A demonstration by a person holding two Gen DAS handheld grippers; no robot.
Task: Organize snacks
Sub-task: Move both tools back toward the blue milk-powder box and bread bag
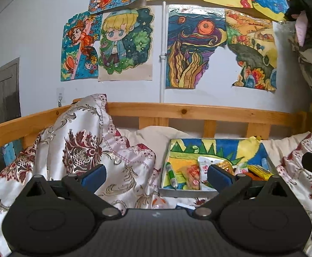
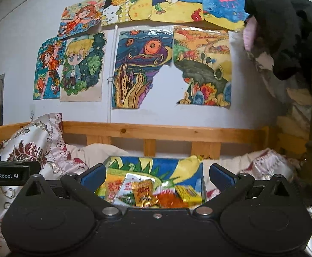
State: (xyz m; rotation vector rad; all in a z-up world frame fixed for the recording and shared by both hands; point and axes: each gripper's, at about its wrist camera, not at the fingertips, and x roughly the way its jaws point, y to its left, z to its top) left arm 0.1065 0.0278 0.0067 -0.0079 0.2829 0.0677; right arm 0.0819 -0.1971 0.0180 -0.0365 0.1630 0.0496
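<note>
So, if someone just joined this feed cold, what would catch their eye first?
Probably the bright children's paintings covering the wall above the wooden bed rail. Next, the tray lined with a colourful drawing on the bed, holding a heap of snack packets. Both hand-held grippers are open: the right faces the tray, the left its left edge.

text: "GenRobot.AI" | colour: white print | on: black left gripper [image 2: 7,174], seen at left edge of right wrist view | snack packets [image 2: 143,190]: print too blurred to read
</note>
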